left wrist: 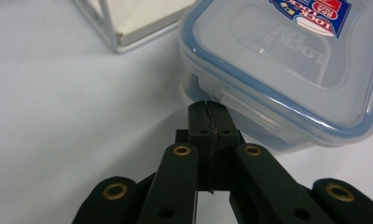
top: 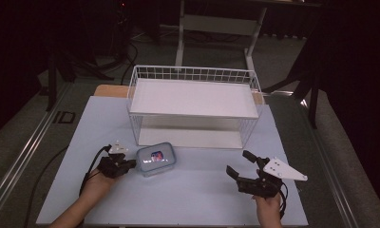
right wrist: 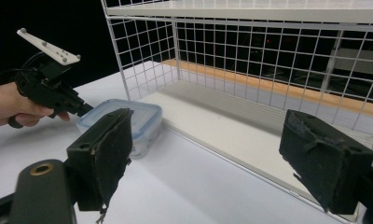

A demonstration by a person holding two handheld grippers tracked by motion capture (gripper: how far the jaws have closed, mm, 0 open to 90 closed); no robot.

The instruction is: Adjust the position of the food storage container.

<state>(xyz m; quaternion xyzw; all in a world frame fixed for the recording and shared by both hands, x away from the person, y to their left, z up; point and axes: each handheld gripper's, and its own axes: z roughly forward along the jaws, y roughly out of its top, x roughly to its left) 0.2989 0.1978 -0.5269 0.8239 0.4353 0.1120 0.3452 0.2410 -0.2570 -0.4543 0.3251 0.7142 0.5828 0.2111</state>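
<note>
Left gripper view crops the container's [left wrist: 287, 70] far end; left gripper [left wrist: 208, 109] pinched closed, empty, touching its latch; right gripper [right wrist: 203, 163] gapes wide, empty.

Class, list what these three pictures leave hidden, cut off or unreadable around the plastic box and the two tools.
- Plastic box contents: high view, too small and the label covers the lid.
- Box's far end: left gripper view, cut off by the frame edge.
- Box's near side: right gripper view, hidden behind the right tool's pad.
- Lid print: left gripper view, blurred.

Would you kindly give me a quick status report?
Left gripper shut, tips at container edge. Right gripper open, empty. Wire rack just behind container.
</note>
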